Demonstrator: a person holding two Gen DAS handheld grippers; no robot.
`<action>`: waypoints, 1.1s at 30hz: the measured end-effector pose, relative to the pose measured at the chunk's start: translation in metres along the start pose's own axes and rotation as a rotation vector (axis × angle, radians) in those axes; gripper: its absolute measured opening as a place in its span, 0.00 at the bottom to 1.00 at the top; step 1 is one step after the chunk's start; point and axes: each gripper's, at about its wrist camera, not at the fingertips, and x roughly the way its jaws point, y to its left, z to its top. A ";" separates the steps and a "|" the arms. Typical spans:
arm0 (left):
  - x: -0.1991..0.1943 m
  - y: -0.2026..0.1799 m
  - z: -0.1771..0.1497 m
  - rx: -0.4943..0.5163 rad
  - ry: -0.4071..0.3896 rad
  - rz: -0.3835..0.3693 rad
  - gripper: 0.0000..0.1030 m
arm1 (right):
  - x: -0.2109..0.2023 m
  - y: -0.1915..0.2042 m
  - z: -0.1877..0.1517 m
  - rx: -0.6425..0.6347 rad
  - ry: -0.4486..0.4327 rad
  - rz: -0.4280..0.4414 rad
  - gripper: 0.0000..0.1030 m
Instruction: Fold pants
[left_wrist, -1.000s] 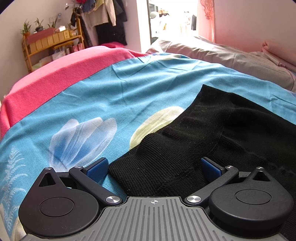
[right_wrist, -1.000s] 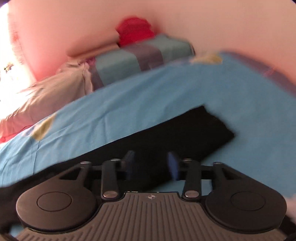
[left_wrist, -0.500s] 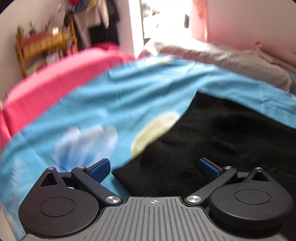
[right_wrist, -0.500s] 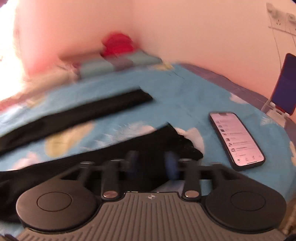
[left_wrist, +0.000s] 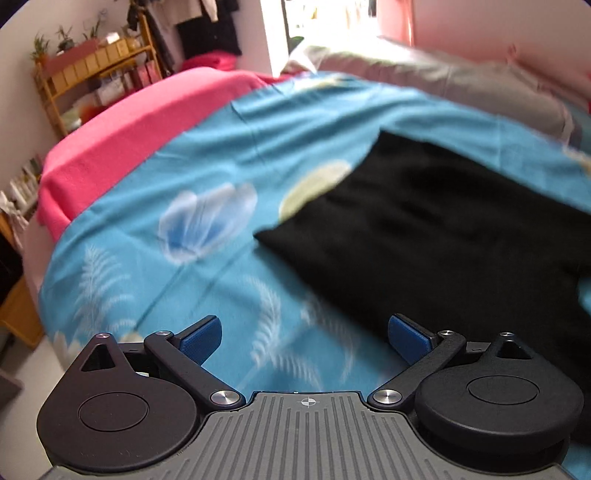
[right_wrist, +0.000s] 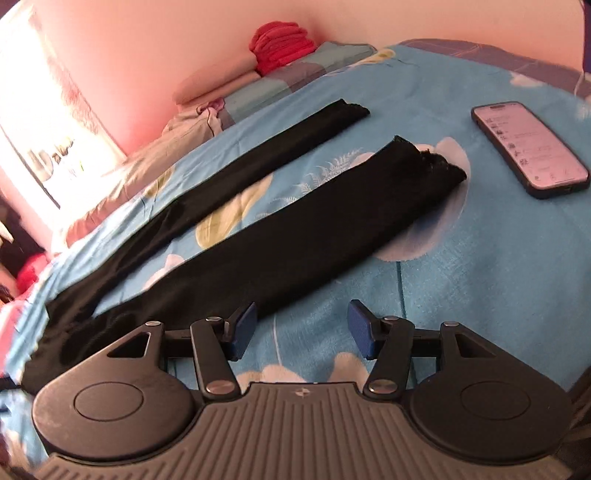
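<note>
Black pants (right_wrist: 295, 225) lie flat on a blue floral bed sheet (right_wrist: 480, 266), legs spread apart in a V. The near leg ends in a frayed cuff (right_wrist: 439, 166); the far leg (right_wrist: 295, 144) reaches toward the pillows. In the left wrist view the waist end (left_wrist: 436, 236) lies ahead and to the right. My left gripper (left_wrist: 306, 334) is open and empty, above the sheet just short of the waist corner. My right gripper (right_wrist: 301, 330) is open and empty, above the sheet beside the near leg.
A phone (right_wrist: 528, 147) lies screen up on the sheet right of the near cuff. Folded pillows and a red cloth (right_wrist: 280, 44) sit at the wall. A pink blanket (left_wrist: 122, 136) covers the bed's left edge, with a wooden shelf (left_wrist: 92, 74) beyond.
My left gripper pulled back off the waist, which now lies farther ahead. My right gripper opened, drew back and rose; both legs and the phone came into view.
</note>
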 end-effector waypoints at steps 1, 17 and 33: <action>0.001 -0.004 -0.002 0.012 0.007 0.001 1.00 | 0.002 0.000 0.002 0.006 0.001 0.002 0.60; -0.005 -0.006 0.006 0.009 0.000 0.001 1.00 | 0.006 0.001 0.006 0.066 0.018 0.019 0.59; 0.026 0.001 0.018 -0.160 0.160 -0.452 1.00 | 0.005 -0.020 0.013 0.232 0.146 0.146 0.53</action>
